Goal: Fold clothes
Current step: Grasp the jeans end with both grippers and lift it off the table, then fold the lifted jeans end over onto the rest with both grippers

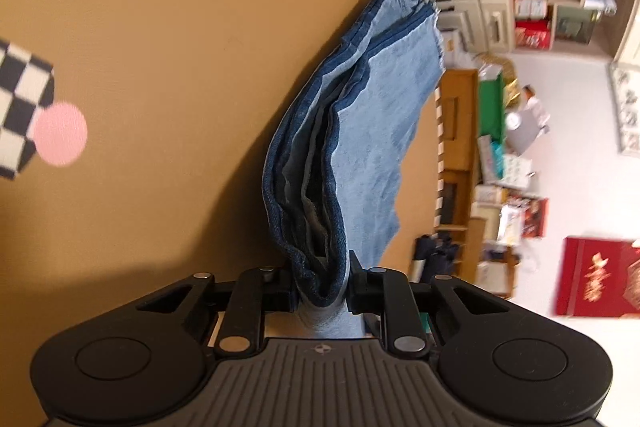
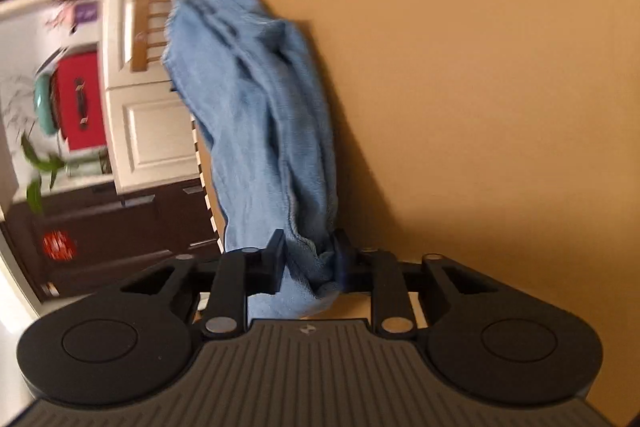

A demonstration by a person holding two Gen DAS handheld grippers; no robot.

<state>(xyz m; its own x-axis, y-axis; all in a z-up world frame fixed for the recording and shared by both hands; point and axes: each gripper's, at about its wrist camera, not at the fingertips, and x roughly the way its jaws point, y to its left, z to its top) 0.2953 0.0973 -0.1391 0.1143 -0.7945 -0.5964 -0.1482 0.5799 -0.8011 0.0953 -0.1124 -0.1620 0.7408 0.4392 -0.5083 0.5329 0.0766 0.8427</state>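
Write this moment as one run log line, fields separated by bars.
fold clothes | left claw: shut on denim garment | right claw: shut on denim garment | garment bunched over tan table

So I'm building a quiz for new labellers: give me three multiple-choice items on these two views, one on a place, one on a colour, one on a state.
1. Where is the pink dot in the left wrist view?
A. on the table, left of the jeans
B. on the jeans
C. on the floor

2. What colour is the table?
A. white
B. tan
C. green

3. What is the left gripper doing?
A. open above the table
B. shut on nothing
C. shut on the jeans

Key:
1 A: the pink dot lies on the table, apart from the jeans.
2 B: the bare top is tan.
3 C: the left gripper pinches bunched denim, as does the right gripper.
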